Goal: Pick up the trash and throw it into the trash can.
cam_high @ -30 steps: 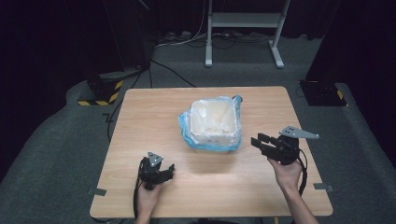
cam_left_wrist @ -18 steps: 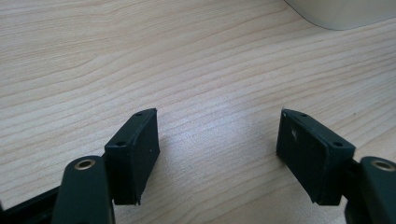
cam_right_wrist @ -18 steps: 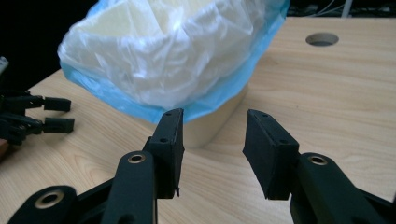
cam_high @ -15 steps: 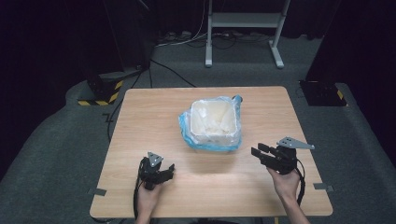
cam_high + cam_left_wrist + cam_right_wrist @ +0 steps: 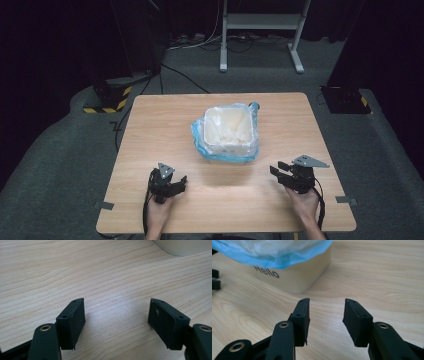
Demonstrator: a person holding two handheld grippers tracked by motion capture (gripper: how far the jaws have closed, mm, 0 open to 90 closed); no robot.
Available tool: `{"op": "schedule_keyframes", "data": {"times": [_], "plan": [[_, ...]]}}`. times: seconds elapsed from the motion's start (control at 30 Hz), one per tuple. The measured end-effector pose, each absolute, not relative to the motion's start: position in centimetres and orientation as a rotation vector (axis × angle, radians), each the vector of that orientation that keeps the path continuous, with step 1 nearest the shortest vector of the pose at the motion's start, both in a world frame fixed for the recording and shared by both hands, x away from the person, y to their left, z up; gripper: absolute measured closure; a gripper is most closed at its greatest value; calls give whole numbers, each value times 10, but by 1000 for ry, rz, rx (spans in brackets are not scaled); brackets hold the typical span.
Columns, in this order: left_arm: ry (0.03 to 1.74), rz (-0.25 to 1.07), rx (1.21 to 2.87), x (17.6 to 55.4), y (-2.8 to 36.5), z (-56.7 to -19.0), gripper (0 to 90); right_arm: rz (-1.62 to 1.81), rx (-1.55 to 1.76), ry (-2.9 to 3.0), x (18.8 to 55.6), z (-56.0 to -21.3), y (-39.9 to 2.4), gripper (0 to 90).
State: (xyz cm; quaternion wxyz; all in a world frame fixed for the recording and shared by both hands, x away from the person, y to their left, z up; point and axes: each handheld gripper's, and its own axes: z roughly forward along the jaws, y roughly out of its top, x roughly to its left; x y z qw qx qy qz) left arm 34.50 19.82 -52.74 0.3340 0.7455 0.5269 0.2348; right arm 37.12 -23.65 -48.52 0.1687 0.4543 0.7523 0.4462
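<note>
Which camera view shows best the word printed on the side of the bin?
The right gripper view: the beige bin stands close, and "Hello" reads clearly under the blue bag's edge. The high view shows the bin from above, lettering hidden. The left gripper view catches a plain corner.

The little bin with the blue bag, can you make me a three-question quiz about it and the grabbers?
1. True or false: the right gripper holds the blue bag.
2. Which word is printed on the side of the bin? A) Hello B) Trash C) Paper
3. Fill in: the bin stands on a wooden ____.

Key
1. False. Both the right gripper and the left gripper have open jaws with nothing between them, and both sit near the front of the table, apart from the bin.
2. A, as the right gripper view shows.
3. Table.
</note>
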Motion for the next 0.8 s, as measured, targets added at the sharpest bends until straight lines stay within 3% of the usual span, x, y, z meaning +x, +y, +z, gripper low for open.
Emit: {"op": "schedule_keyframes", "data": {"times": [0.4, 0.8], "plan": [[1376, 613, 1946, 345, 198, -527, 294, 1141, 1320, 2142, 370, -509, -238, 541], [1378, 614, 1941, 345, 198, -528, 293, 984, 1273, 2175, 368, -524, -229, 450]]}}
